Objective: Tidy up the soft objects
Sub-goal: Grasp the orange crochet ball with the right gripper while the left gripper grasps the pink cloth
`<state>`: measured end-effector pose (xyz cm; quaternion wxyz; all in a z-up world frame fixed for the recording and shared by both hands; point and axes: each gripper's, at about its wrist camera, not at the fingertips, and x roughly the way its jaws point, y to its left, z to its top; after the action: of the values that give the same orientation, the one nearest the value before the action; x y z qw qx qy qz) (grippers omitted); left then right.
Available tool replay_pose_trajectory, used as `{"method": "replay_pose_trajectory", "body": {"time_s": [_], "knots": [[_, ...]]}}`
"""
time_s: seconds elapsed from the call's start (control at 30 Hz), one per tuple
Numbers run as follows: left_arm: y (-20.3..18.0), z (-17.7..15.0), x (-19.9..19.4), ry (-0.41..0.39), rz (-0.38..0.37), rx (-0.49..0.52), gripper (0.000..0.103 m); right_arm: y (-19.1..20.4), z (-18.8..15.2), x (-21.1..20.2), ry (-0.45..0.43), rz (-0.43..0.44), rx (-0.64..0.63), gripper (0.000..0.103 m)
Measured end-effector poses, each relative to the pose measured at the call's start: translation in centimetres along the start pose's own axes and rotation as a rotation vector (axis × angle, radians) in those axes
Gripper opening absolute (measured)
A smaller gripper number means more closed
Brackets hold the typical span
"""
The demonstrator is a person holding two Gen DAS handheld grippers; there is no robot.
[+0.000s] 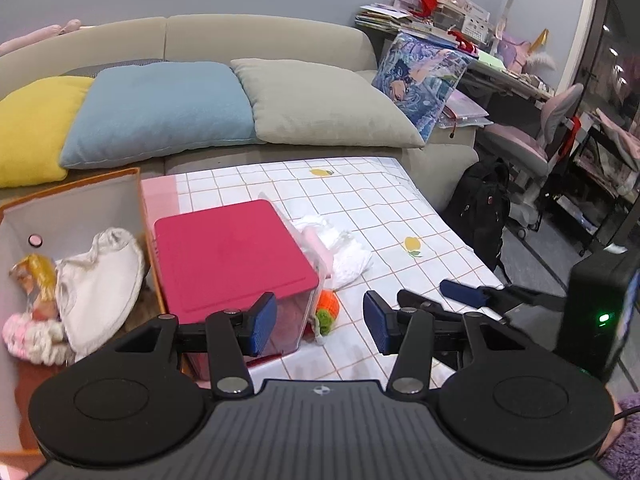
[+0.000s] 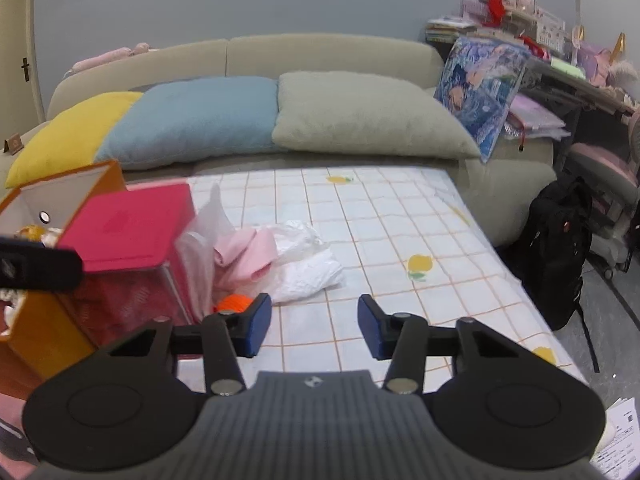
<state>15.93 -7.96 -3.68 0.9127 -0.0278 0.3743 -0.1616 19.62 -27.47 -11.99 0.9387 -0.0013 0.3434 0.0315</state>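
My left gripper (image 1: 320, 324) is open over the checked tablecloth (image 1: 360, 208), with nothing between its blue pads. Just past its tips lies an orange and green knitted toy (image 1: 328, 308), against a clear box with a red lid (image 1: 228, 256). Left of that box stands an orange fabric bin (image 1: 72, 200) holding a blonde doll (image 1: 34, 280), a white cloth (image 1: 100, 280) and pink knitwear (image 1: 28, 336). My right gripper (image 2: 314, 324) is open and empty too. Ahead of it lie a pink cloth (image 2: 248, 256), a crumpled white cloth (image 2: 308, 268) and the orange toy (image 2: 236, 302).
Behind the table is a beige sofa (image 2: 320, 52) with yellow, blue and grey-green pillows and a printed cushion (image 2: 480, 92). A black backpack (image 2: 556, 248) sits on the floor at the right, beside a pink chair (image 1: 532, 140) and a cluttered desk.
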Motion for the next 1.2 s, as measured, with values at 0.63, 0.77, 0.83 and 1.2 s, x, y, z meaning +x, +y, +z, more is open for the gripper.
{"method": "replay_pose_trajectory", "body": {"time_s": [0.63,0.77,0.83,1.2], "knots": [[-1.8,2.2,3.5,0.096,0.039,0.166,0.057,0.4,0.0,8.9,0.099,0.332,-0.009,0.049],[-2.0,2.5,4.1,0.107,0.036,0.167,0.057,0.4,-0.4,10.2,0.158,0.388,0.032,0.049],[-2.1,2.7,4.3,0.104,0.036,0.177,0.057,0.1,-0.2,10.3,0.169,0.406,0.055,0.039],[-4.5,5.0,7.4,0.166,0.045,0.398,0.057,-4.4,1.2,8.1,0.130,0.288,0.158,0.037]]}}
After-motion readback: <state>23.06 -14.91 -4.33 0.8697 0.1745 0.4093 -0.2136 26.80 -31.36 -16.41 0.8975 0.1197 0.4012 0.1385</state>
